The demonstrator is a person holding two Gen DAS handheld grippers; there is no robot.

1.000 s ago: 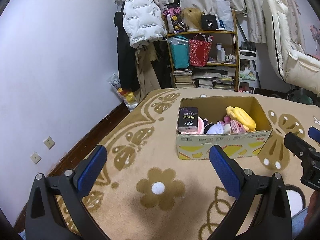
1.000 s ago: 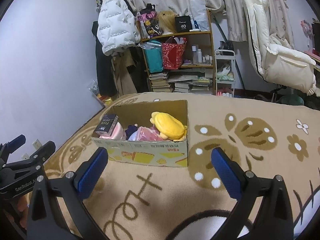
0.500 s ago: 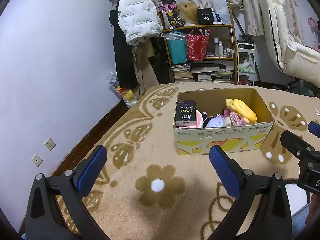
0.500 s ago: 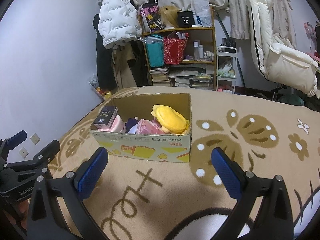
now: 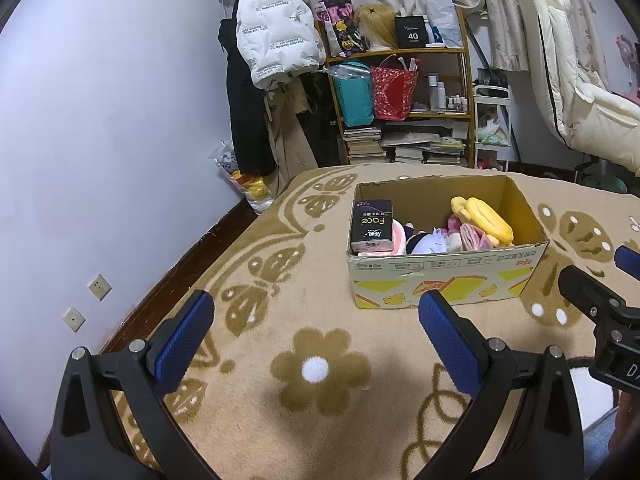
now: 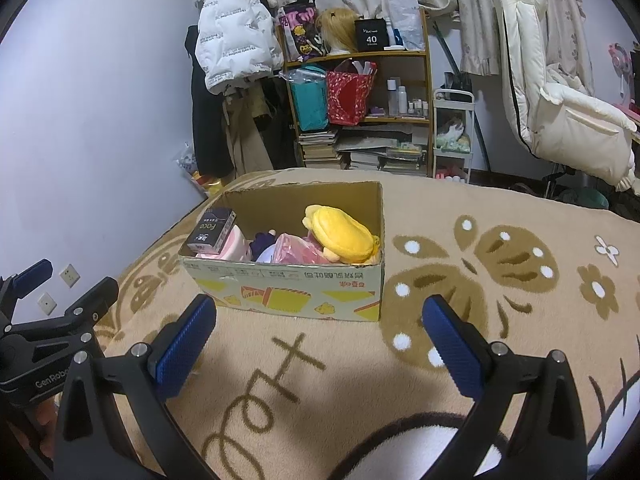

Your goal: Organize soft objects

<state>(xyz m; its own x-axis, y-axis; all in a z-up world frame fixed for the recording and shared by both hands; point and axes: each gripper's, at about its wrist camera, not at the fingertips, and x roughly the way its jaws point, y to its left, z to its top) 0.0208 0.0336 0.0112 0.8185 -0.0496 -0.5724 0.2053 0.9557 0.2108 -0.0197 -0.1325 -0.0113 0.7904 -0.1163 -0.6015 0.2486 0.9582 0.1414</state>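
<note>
An open cardboard box (image 5: 448, 280) (image 6: 288, 286) stands on the beige patterned blanket. Inside lie a yellow plush (image 5: 486, 218) (image 6: 344, 234), a black tissue pack (image 5: 371, 225) (image 6: 212, 231), pink soft items (image 6: 298, 254) and a pale purple plush (image 5: 428, 242). My left gripper (image 5: 316, 334) is open and empty, above the blanket in front of the box. My right gripper (image 6: 318, 338) is open and empty, also in front of the box. Each gripper shows at the edge of the other's view.
A flower and butterfly pattern covers the blanket (image 5: 320, 368). Behind stands a shelf (image 5: 400, 100) with bags, books and bottles. Coats hang at its left (image 5: 272, 48). A white quilt (image 6: 560, 100) hangs at the right. The wall (image 5: 100, 140) runs along the left.
Both grippers have drawn back and risen slightly, so the box appears a little farther and more from above. Both stay open and empty. The box contents have not moved.
</note>
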